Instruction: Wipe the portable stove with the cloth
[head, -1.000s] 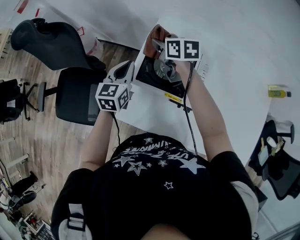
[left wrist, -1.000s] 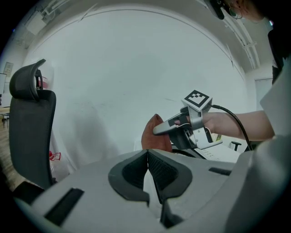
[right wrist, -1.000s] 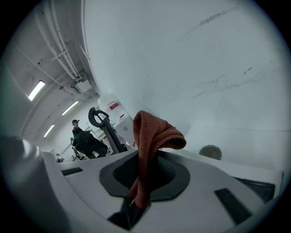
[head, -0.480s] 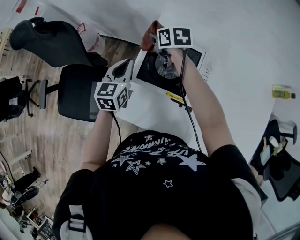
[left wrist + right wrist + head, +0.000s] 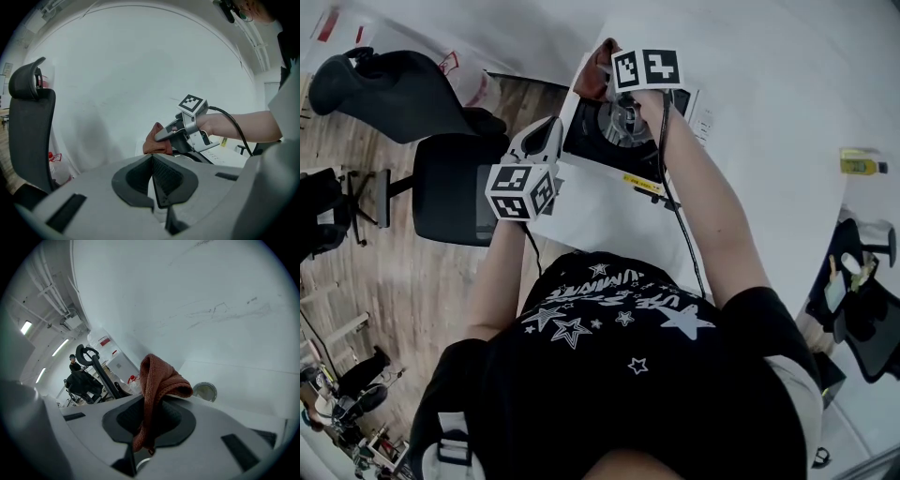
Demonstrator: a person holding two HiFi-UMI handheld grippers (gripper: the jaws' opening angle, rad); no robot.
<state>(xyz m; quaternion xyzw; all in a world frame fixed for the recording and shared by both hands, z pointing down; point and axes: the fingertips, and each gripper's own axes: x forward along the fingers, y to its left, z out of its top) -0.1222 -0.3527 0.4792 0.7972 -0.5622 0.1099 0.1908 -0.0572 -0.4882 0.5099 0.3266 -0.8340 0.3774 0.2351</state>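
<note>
The cloth (image 5: 159, 380) is rust-brown. The stove (image 5: 591, 141) is black on top, with a yellow label (image 5: 639, 181) on its near edge. The table (image 5: 769, 94) under the stove is white. The left gripper (image 5: 153, 183) and right gripper (image 5: 149, 420) are pale grey with black pads, and their cubes (image 5: 523, 190) carry black-and-white squares. Left of the stove, the chair (image 5: 450, 192) is black and the floor (image 5: 375, 272) is brown wood. The shirt (image 5: 619, 375) is black with white stars.

At your left a black padded high-back office chair (image 5: 450, 202) stands on the brown wood-plank floor (image 5: 384, 281) just beside the white table (image 5: 769, 94), and a small yellow bottle (image 5: 860, 162) sits on that table near its right edge.
</note>
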